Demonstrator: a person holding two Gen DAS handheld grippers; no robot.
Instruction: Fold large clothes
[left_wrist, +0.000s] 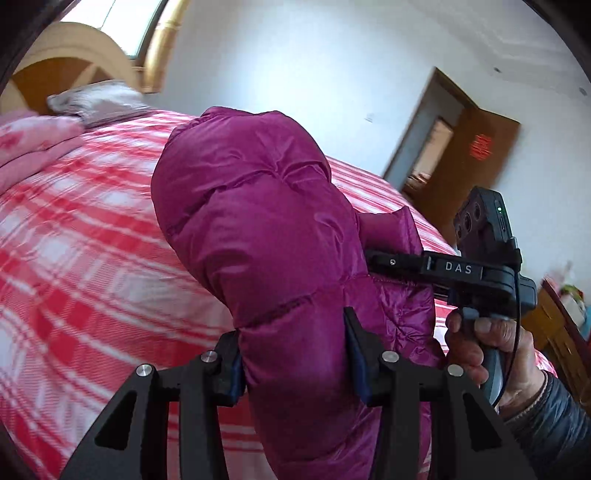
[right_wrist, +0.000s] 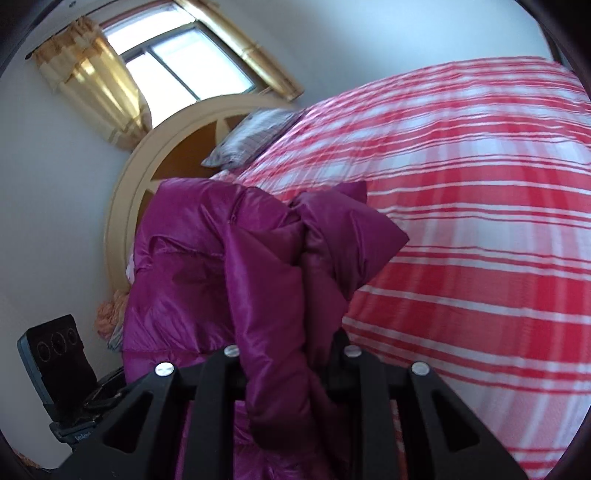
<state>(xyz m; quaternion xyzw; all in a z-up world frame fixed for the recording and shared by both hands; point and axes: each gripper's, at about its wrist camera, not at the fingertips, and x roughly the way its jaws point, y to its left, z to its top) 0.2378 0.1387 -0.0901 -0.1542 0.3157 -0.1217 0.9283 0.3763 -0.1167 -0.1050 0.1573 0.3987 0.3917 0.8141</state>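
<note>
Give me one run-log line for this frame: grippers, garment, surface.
left gripper: shut on purple down jacket | right gripper: shut on purple down jacket | jacket: lifted, bunched | below: red plaid bedspread | fold: not yet done

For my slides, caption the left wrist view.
Left gripper clamps a magenta puffer jacket over the red plaid bed; right gripper grips it too.

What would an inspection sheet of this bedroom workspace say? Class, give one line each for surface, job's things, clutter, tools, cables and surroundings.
Surface: bed with red-and-white plaid cover.
Job's things: magenta puffer jacket, bunched and held up above the bed.
Clutter: grey pillow and pink quilt by the headboard.
Tools: left tool shut on the jacket; right tool shut on the jacket.
Cables: black cable on the right tool's handle.
Surroundings: curtained window, brown door, white walls.
</note>
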